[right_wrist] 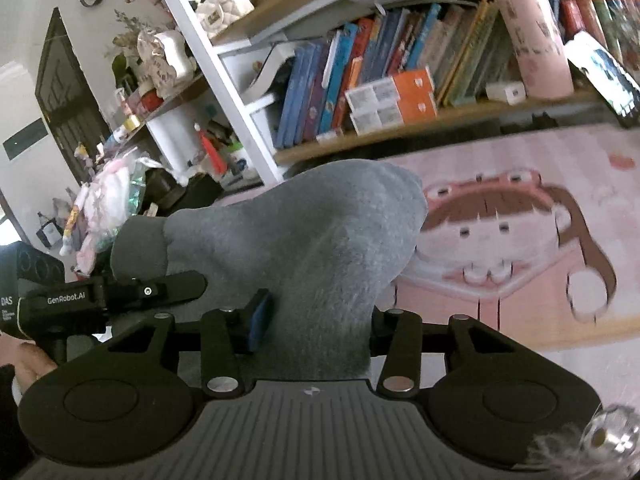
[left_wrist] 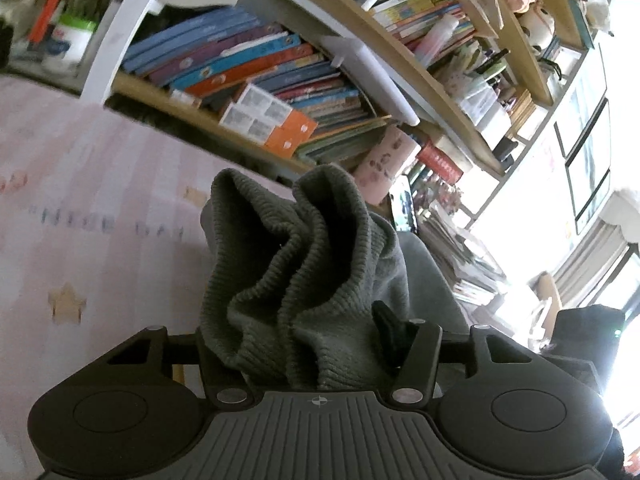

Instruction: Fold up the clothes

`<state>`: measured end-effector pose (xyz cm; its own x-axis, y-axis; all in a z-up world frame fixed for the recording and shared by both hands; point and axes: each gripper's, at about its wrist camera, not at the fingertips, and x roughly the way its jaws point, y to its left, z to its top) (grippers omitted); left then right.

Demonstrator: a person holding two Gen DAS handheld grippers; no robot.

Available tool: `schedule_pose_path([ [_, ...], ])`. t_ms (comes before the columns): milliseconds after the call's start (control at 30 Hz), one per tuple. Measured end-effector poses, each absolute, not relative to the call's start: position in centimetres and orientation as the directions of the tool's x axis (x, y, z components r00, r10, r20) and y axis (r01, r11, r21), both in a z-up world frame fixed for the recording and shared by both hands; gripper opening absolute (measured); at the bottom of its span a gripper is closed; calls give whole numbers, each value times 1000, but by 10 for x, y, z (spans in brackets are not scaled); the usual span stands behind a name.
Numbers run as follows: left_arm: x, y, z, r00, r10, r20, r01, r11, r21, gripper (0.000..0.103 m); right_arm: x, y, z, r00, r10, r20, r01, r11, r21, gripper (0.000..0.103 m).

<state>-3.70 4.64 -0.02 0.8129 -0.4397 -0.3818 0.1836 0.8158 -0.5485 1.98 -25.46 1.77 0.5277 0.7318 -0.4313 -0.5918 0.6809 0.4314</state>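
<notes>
Bookshelves (left_wrist: pixel 280 80) crammed with kids' books fill the background in both wrist views, with a pink cartoon-girl mat (right_wrist: pixel 520 240) spread below them. On my left gripper (left_wrist: pixel 304 344), a bunched ribbed hem of the grey-green sweater (left_wrist: pixel 296 264) sits jammed between the fingers; it looks pinched, but the fabric covers the pads, so I can't see the actual contact. My right gripper (right_wrist: pixel 316 320) has a plain fuzzy part of the same garment (right_wrist: pixel 304 240) wedged between its fingers, blue pad (right_wrist: pixel 260 316) pressed against the cloth. The far finger is mostly buried (can't make out its pad at all). Both views are blurry, and the rest of the sweater is out of frame.
</notes>
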Motion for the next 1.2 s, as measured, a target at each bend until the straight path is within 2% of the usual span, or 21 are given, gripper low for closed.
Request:
schedule_pose_path([
  [400, 39, 52, 14, 809, -447, -382, 212, 828, -519, 56, 89, -245, 29, 557, 726, -404, -604, 688, 403, 42],
  [633, 96, 53, 10, 805, -443, -395, 215, 838, -502, 56, 147, -242, 20, 566, 715, -410, -565, 699, 438, 42],
  [1200, 190, 74, -11, 844, -386, -372, 133, 823, -553, 56, 250, -214, 0, 579, 692, -431, -507, 720, 474, 42],
])
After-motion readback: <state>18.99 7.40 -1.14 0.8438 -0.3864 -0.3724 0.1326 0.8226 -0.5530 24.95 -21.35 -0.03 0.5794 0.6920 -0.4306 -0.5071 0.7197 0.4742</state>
